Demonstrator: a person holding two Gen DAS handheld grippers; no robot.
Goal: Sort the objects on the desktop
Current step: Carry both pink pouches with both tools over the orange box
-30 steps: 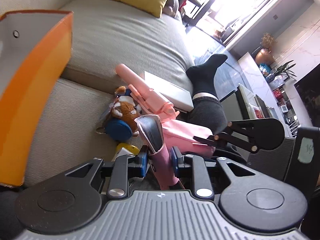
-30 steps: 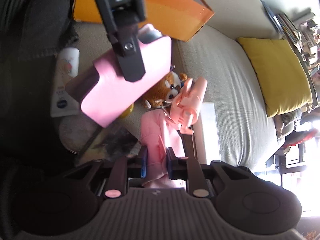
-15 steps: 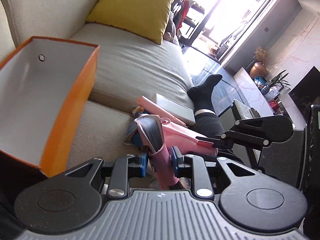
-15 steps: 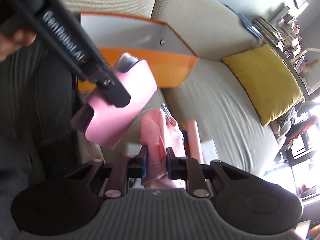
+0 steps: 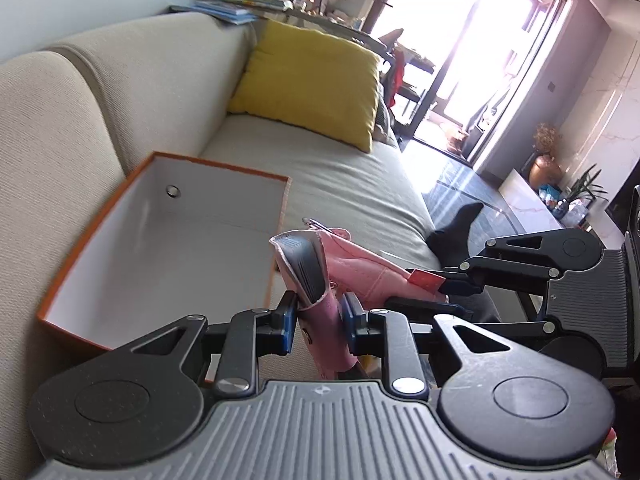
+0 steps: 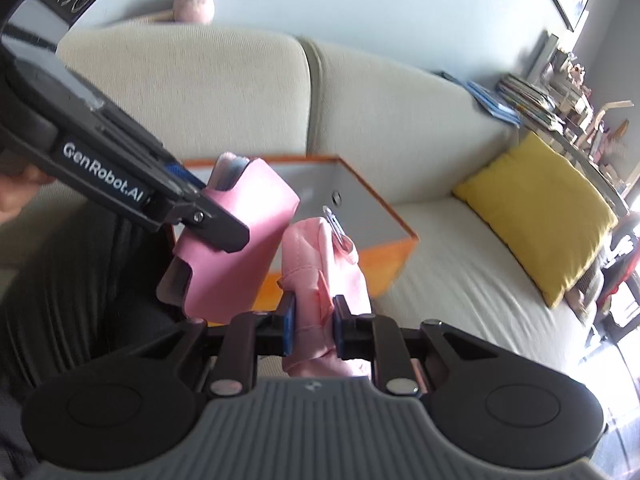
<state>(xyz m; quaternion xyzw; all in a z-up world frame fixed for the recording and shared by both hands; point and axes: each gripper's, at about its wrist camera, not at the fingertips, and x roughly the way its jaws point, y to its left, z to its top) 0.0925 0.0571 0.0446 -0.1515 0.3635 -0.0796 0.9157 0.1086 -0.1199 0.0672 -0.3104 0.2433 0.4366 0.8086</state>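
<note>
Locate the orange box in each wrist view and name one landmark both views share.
Left wrist: orange box lies left of centre on the sofa seat, its white inside facing the camera.
Right wrist: orange box sits at centre, behind both held pink items.
Shared landmark: yellow cushion.

Orange box (image 5: 168,240) open-topped, inside bare; sofa back (image 5: 60,128) just behind; yellow cushion (image 5: 312,84) well apart.

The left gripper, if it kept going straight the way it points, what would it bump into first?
Probably the sofa seat just past the orange box. The left gripper, shut on a pink case, points beside the box's right wall, not into it. Depth is hard to judge, so it might clip that wall.
</note>
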